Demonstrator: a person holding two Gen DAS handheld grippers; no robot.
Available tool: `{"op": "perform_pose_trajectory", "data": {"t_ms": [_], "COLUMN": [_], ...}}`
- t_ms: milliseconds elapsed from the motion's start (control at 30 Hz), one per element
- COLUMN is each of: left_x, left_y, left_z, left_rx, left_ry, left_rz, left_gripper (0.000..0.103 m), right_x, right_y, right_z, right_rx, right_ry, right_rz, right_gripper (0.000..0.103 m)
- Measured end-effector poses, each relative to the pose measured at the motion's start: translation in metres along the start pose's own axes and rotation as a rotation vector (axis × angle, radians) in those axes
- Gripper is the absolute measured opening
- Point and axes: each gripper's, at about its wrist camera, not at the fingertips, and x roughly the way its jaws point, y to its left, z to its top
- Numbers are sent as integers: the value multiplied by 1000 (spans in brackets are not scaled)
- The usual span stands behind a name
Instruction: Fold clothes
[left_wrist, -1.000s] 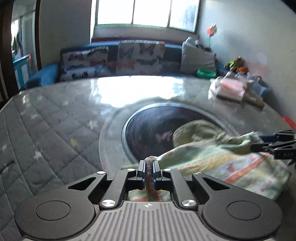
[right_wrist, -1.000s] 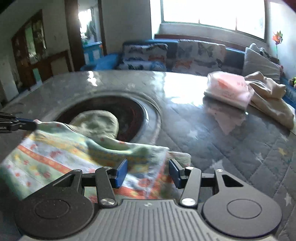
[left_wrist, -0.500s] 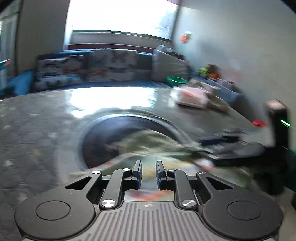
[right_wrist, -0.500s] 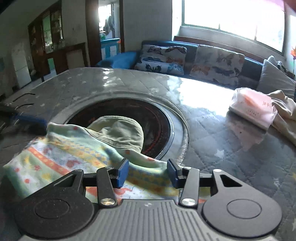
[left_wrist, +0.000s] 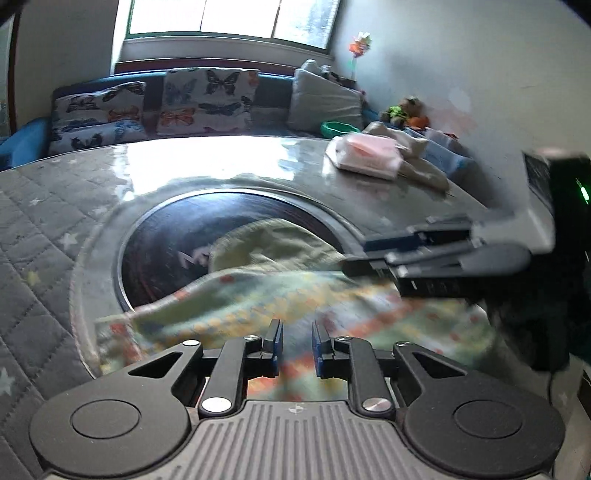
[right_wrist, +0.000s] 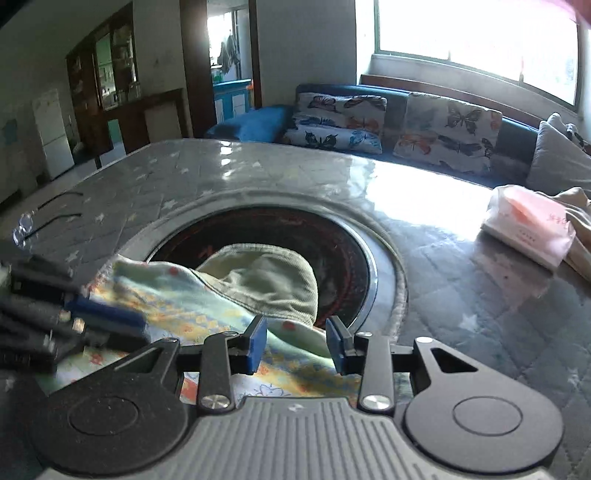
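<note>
Table (right_wrist: 461, 306): quilted grey cover, round dark recess (right_wrist: 332, 236) at centre. Patterned garment (left_wrist: 295, 306): I see it lying at the table's near edge, partly over the recess, olive-green cloth (right_wrist: 266, 277) tucked beneath its far side. Pink packet (right_wrist: 528, 229): far right, well apart. My left gripper (left_wrist: 297, 345): jaws apart, gripping nothing, over the garment. My right gripper (right_wrist: 295, 341): jaws apart, likewise empty above it.

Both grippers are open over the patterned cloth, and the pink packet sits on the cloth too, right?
Not quite. Left gripper and right gripper are open over the patterned cloth, but the right wrist view shows the pink packet lying apart on the table.
</note>
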Motion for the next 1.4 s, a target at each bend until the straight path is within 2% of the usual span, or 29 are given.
{"op": "perform_pose_trajectory", "data": {"t_ms": [200, 400, 567, 700, 1000, 1400], "left_x": [19, 7, -24, -38, -43, -45], "left_y": [27, 21, -3, -13, -13, -8], "left_z": [17, 17, -1, -26, -48, -52], "left_rx": [-100, -100, -32, -18, -60, -67], "left_ry": [21, -9, -45, -39, -31, -34], "left_rz": [30, 13, -39, -34, -20, -2], "left_gripper": [19, 23, 23, 23, 25, 27], "right_x": [9, -13, -30, -35, -55, -91], "right_y": [-8, 5, 27, 46, 69, 31], "right_z": [0, -5, -13, -27, -48, -69], "right_rx": [59, 14, -19, -63, -140, -35], "right_ry": [5, 8, -11, -10, -14, -10], "right_rz": [-26, 55, 101, 106, 105, 24], "right_gripper": [36, 42, 50, 51, 54, 55]}}
